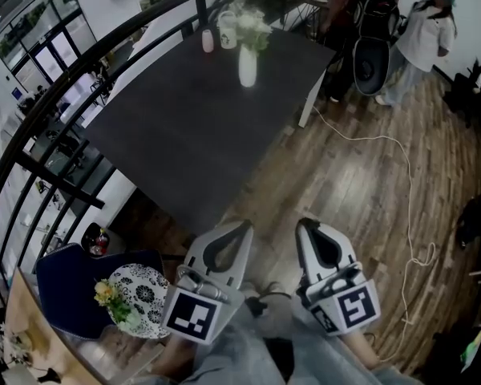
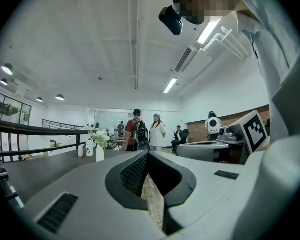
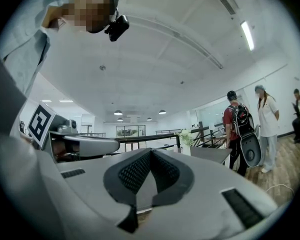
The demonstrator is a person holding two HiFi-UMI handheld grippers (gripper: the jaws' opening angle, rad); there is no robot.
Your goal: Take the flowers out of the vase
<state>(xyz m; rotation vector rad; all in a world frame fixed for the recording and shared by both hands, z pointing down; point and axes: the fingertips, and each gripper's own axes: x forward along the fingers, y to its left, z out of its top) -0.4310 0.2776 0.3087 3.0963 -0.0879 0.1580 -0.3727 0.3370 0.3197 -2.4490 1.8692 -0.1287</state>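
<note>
My left hand-held gripper (image 1: 242, 227) and right hand-held gripper (image 1: 306, 224) have smooth, pale grey shells that taper to a point. Both are lined inside with black dimpled pads (image 2: 135, 174). At the back of each I see a cube (image 1: 194, 315) printed with black-and-white square markers. The sleeves (image 2: 282, 89) are light and loose, and a small black camera (image 3: 118, 27) sits on the head.
</note>
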